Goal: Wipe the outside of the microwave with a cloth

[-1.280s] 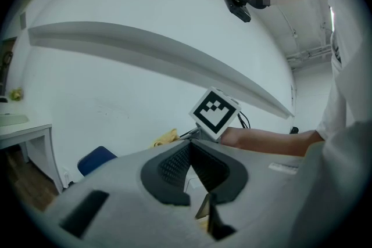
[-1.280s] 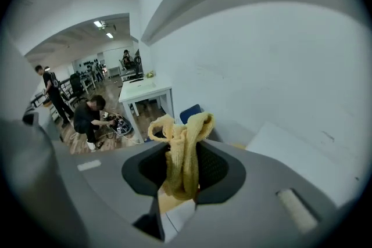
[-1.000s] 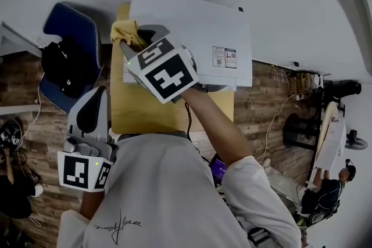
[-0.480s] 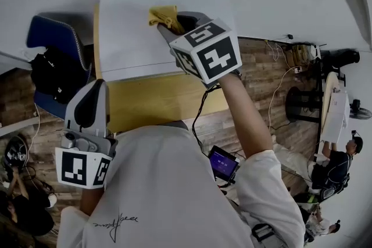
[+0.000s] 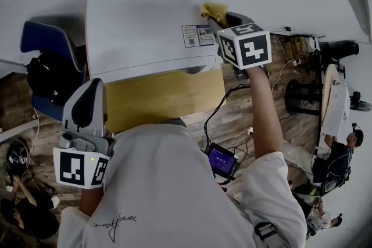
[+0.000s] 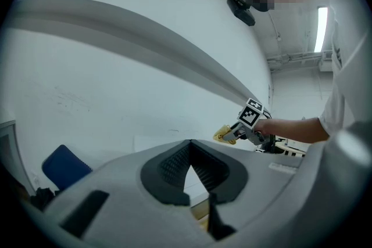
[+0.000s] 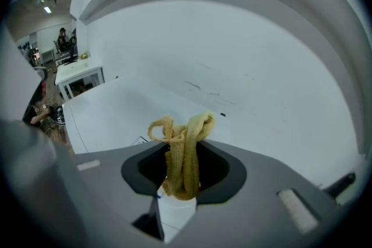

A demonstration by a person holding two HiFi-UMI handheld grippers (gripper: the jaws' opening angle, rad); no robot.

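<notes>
A: Cloth [image 5: 214, 10] sat at the back right corner of the microwave [image 5: 145, 26] top, clenched in your right gripper [image 5: 221, 20]. Left gripper [image 6: 190, 168] was closed and empty.
B: Risk: the bunch was thin, so pressing could've scraped your jaws on the casing.

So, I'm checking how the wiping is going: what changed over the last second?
The right tongs, shut on the yellow cloth, swept across the top of the microwave from its left side to its right edge. The left tongs stayed low by the person's torso, shut and empty.
</notes>
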